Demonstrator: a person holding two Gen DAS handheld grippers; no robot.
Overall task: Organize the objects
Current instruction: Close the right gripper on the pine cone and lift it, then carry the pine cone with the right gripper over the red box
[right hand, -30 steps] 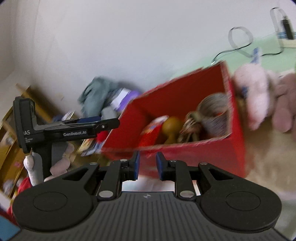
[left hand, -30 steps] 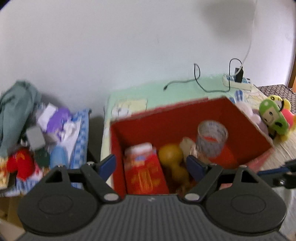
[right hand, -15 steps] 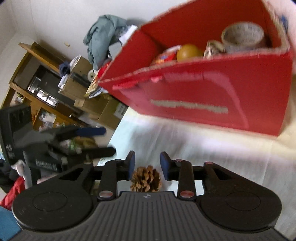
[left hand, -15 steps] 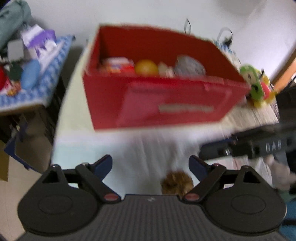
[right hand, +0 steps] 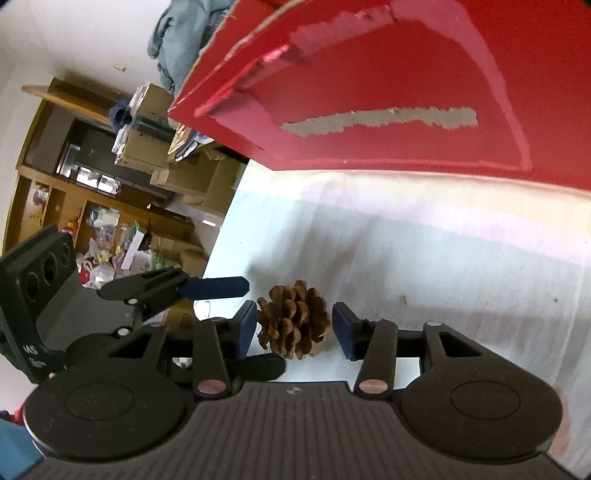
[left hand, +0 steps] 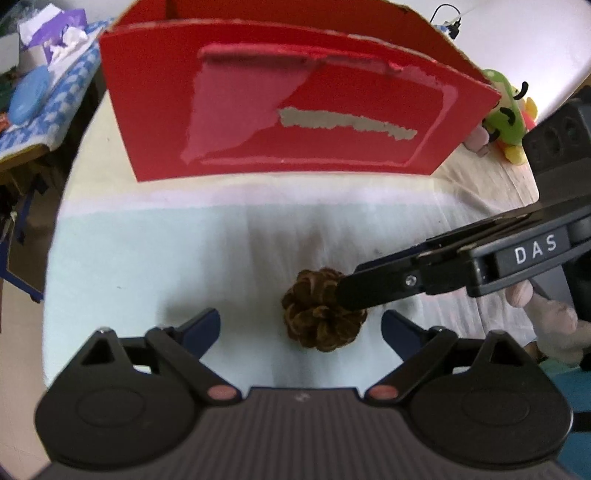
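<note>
Between the spread fingers of the right gripper point(right hand: 293, 328) sits a brown pine cone point(right hand: 293, 324), resting on the pale cloth-covered tabletop point(right hand: 424, 258). The blue pads stand to either side of the cone with a sliver of daylight on each flank, so the jaws are parted and grip nothing.

Seen from the left wrist view, the same pine cone point(left hand: 323, 308) lies just ahead of the left gripper point(left hand: 299, 326), nearer its right finger than its left. Those jaws are wide apart and hold nothing. The right gripper point(left hand: 341, 291) reaches in from that side, and its dark finger crosses in front of the cone's upper right part, hiding it.

Beyond the cone, well apart from both claws, stands a red cardboard box point(left hand: 295, 107). Its near wall shows torn patches where the red skin has peeled to paler pink and bare grey board. From these low angles its inside cannot be seen, so its contents cannot be told.

Right of the box, a green plush toy point(left hand: 504, 110) leans by its corner. Off to the left, on a blue checked cloth point(left hand: 55, 107), are a purple tissue box point(left hand: 48, 33) and a blue oval case point(left hand: 29, 92). A wooden shelf unit point(right hand: 55, 184) crammed with clutter fills the far left of the right wrist view.
</note>
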